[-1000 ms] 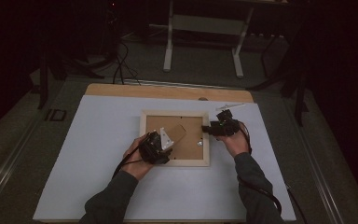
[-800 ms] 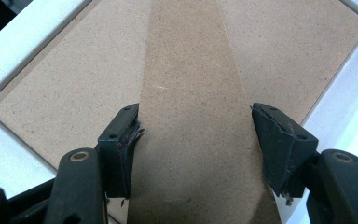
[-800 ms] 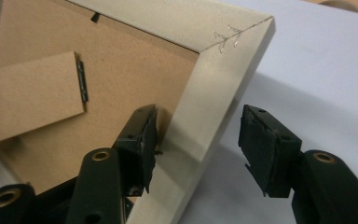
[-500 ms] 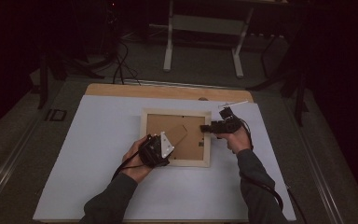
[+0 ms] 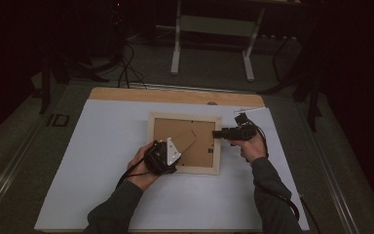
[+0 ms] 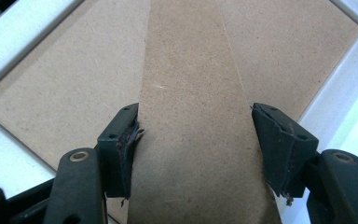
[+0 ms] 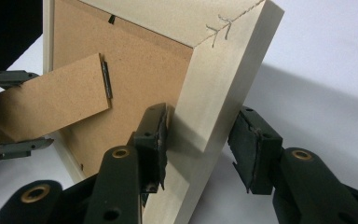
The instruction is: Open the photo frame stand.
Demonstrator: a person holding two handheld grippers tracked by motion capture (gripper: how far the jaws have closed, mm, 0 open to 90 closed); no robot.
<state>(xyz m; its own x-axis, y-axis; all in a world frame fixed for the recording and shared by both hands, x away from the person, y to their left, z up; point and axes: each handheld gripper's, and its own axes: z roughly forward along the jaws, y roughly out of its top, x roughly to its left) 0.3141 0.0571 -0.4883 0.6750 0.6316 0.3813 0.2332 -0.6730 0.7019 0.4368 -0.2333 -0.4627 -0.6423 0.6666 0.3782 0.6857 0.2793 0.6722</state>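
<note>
Picture frame (image 5: pixel 184 142) lying face down, middle of the white table (image 5: pixel 102 146) | left gripper (image 6: pixel 193 140) clenching the brown stand flap (image 6: pixel 191 70) | right gripper (image 7: pixel 200 140) closing around the frame's right edge, 1 pad touching, not gripping yet | standing it up is left.
</note>
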